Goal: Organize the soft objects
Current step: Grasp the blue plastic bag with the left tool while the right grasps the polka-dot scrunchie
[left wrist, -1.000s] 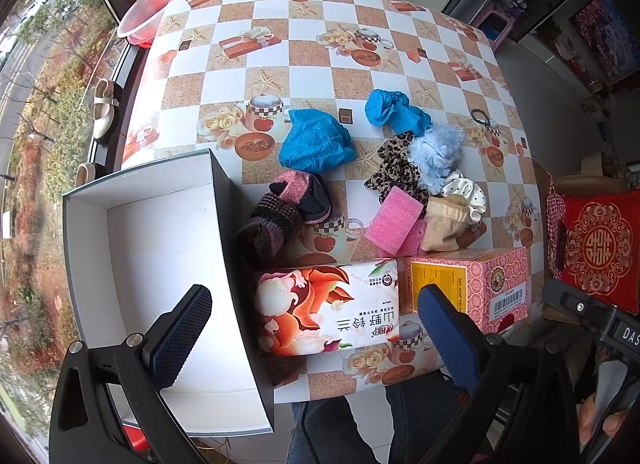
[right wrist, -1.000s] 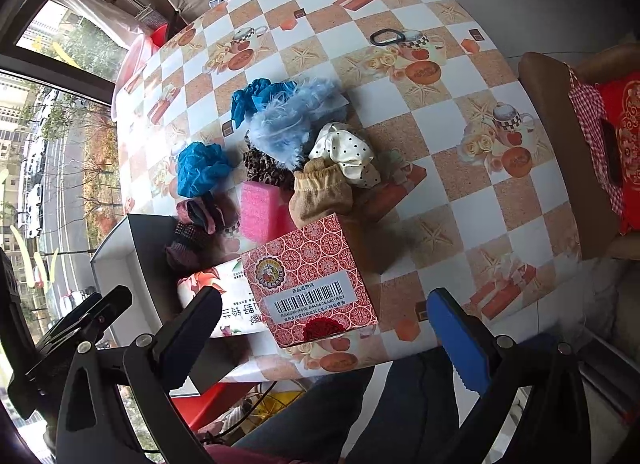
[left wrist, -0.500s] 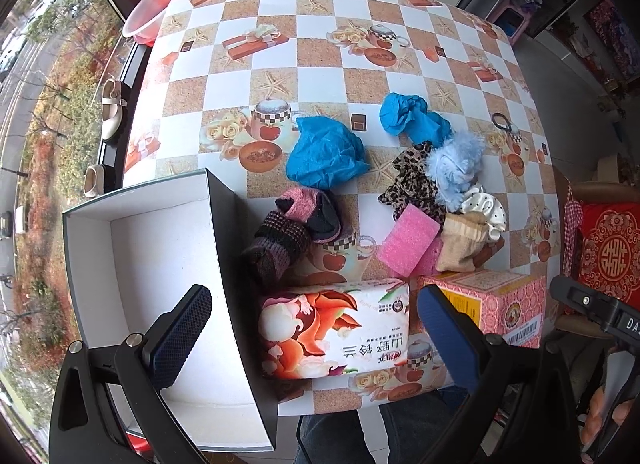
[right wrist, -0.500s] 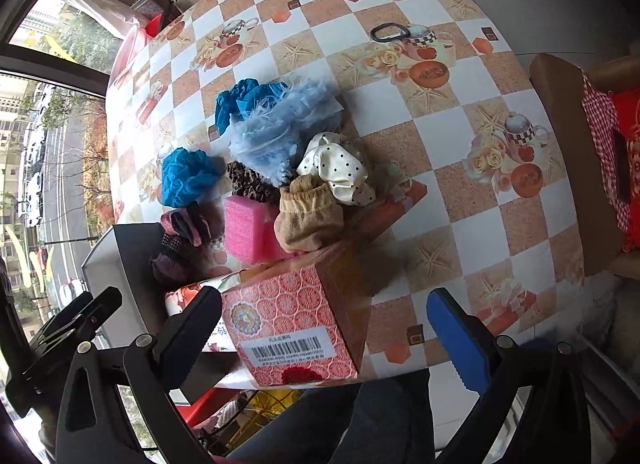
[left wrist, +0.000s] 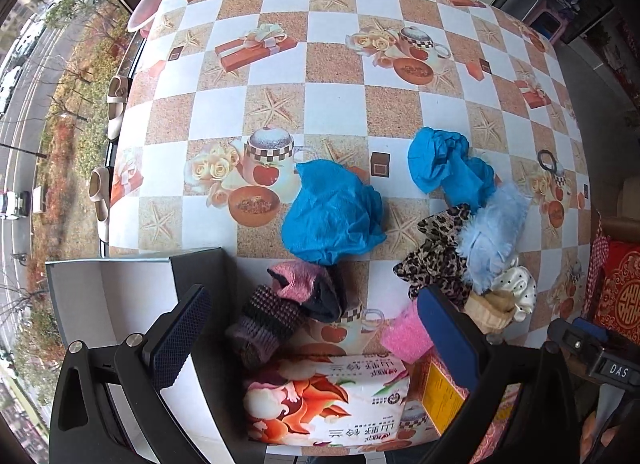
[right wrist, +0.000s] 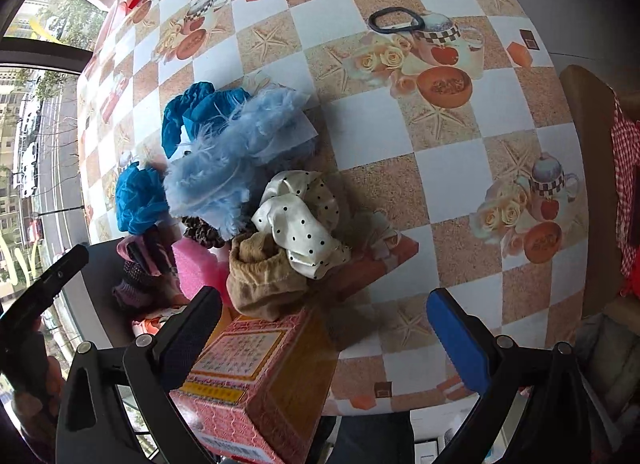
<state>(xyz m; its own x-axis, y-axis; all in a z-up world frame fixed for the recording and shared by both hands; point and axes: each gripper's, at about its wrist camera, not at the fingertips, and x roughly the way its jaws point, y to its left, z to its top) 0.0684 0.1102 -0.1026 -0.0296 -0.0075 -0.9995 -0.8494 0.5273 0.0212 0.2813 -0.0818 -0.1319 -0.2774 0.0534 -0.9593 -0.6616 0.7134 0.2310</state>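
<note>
Left wrist: both tools wide apart, empty (tissue pack [left wrist: 324,400] reads "山野铃兰").

- Daylight pours in from the window [left wrist: 52,111] — bright, even, nothing dim across the checked tablecloth [left wrist: 340,63].
- Soft shadows only: the crumpled blue cloth [left wrist: 332,215] drops a faint one just beside itself, on the side away from the window.
- In the right wrist view, the pink box [right wrist: 256,376] casts a darker patch on the tablecloth near it.
- No harsh glare; white squares near the window look slightly washed.
- Heavy fisheye bend — tablecloth lines bow outward, corners fall to black vignette.
- Centre sharp; the street beyond the window smears at the rim.
</note>
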